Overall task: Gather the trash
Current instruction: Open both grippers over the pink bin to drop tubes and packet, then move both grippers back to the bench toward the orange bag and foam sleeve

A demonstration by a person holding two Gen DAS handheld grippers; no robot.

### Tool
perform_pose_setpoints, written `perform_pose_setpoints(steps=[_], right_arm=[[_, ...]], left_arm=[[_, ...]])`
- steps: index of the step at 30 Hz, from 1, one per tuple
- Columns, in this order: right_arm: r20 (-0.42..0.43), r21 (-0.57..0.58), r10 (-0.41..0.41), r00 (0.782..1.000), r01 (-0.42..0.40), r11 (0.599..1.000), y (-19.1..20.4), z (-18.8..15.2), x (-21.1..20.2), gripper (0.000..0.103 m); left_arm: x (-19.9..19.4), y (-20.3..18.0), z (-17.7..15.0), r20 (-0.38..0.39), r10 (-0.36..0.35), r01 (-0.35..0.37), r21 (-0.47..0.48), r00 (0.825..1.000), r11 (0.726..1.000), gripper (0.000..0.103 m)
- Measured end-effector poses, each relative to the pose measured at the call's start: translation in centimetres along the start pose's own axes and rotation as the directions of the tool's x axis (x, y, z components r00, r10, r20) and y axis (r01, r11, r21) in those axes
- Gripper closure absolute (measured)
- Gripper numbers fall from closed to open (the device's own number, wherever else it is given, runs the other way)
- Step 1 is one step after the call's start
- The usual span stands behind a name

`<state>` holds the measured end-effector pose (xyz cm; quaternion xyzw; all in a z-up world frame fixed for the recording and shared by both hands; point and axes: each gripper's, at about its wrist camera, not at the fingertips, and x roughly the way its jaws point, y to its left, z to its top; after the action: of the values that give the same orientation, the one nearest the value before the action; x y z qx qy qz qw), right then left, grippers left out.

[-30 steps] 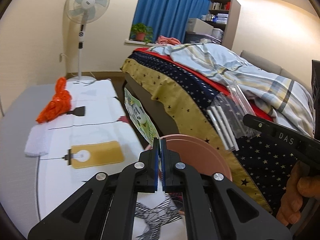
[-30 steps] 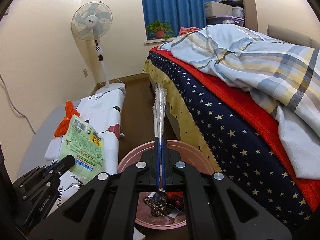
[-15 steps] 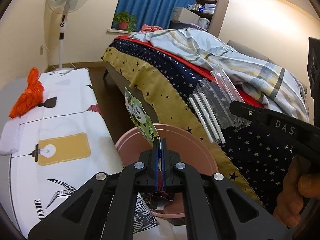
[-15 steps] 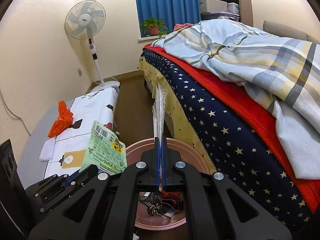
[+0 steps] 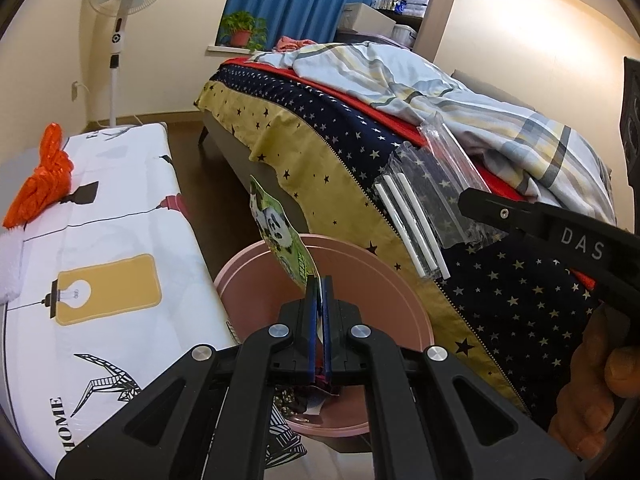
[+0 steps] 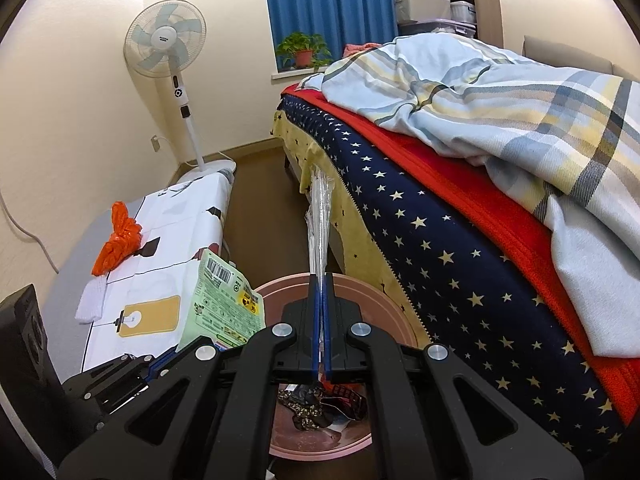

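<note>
My left gripper (image 5: 319,280) is shut on a green snack wrapper (image 5: 280,236) with panda print, held edge-on over the pink bin (image 5: 260,280). The same wrapper (image 6: 222,304) shows its barcode side in the right wrist view, just left of the bin (image 6: 384,308). My right gripper (image 6: 319,280) is shut on a clear plastic sleeve (image 6: 319,216) that stands up above the bin. From the left wrist view that sleeve (image 5: 432,192) holds white sticks and hangs from the right gripper's black finger (image 5: 520,216). Dark crumpled trash (image 6: 320,400) lies in the bin's bottom.
A bed (image 6: 460,232) with star-print cover and plaid duvet fills the right. A low bench with a white printed cloth (image 5: 100,248) stands left, bearing an orange bag (image 5: 44,176) and a white cloth (image 5: 10,260). A standing fan (image 6: 168,44) is at the back wall.
The left gripper has moved right and down with the green wrapper, from beside the bench to over the pink bin. The right gripper has stayed over the bin with the sleeve.
</note>
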<state>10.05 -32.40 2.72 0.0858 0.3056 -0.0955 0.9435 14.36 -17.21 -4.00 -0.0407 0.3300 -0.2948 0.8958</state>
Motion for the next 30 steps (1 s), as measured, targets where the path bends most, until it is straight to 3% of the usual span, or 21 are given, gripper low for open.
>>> perform_pose_setpoints(steps=[7, 8, 9, 10, 11, 13, 30], right_arm=[[0.001, 0.008, -0.013, 1.000, 0.013, 1.000, -0.2, 0.0, 0.0, 0.097], [-0.002, 0.013, -0.019, 1.000, 0.019, 1.000, -0.4, 0.0, 0.0, 0.094], [-0.003, 0.018, -0.022, 1.000, 0.022, 1.000, -0.5, 0.0, 0.0, 0.093], [-0.003, 0.021, -0.029, 1.000, 0.029, 0.999, -0.6, 0.0, 0.0, 0.084], [-0.005, 0.024, -0.038, 0.999, 0.038, 0.999, -0.7, 0.0, 0.0, 0.068], [0.000, 0.033, -0.050, 0.999, 0.050, 0.998, -0.8, -0.1, -0.1, 0.058], [0.065, -0.007, 0.067, 0.996, -0.067, 0.998, 2.2, -0.7, -2.5, 0.063]], left_arm=[[0.4, -0.2, -0.1, -0.017, -0.001, 0.001, 0.005, 1.000, 1.000, 0.100], [0.6, -0.2, -0.1, -0.027, 0.003, -0.003, 0.004, 1.000, 1.000, 0.096], [0.7, 0.0, -0.2, -0.037, 0.009, -0.009, 0.001, 0.999, 1.000, 0.085], [0.7, 0.1, -0.3, -0.042, 0.019, -0.019, -0.003, 0.999, 1.000, 0.080], [0.6, 0.2, -0.4, -0.041, 0.026, -0.027, -0.009, 0.999, 1.000, 0.074], [0.3, 0.5, -0.4, -0.034, 0.031, -0.032, -0.024, 0.999, 0.999, 0.074], [-5.0, 4.2, -0.9, 0.027, 0.145, -0.142, -0.075, 0.989, 0.987, 0.074]])
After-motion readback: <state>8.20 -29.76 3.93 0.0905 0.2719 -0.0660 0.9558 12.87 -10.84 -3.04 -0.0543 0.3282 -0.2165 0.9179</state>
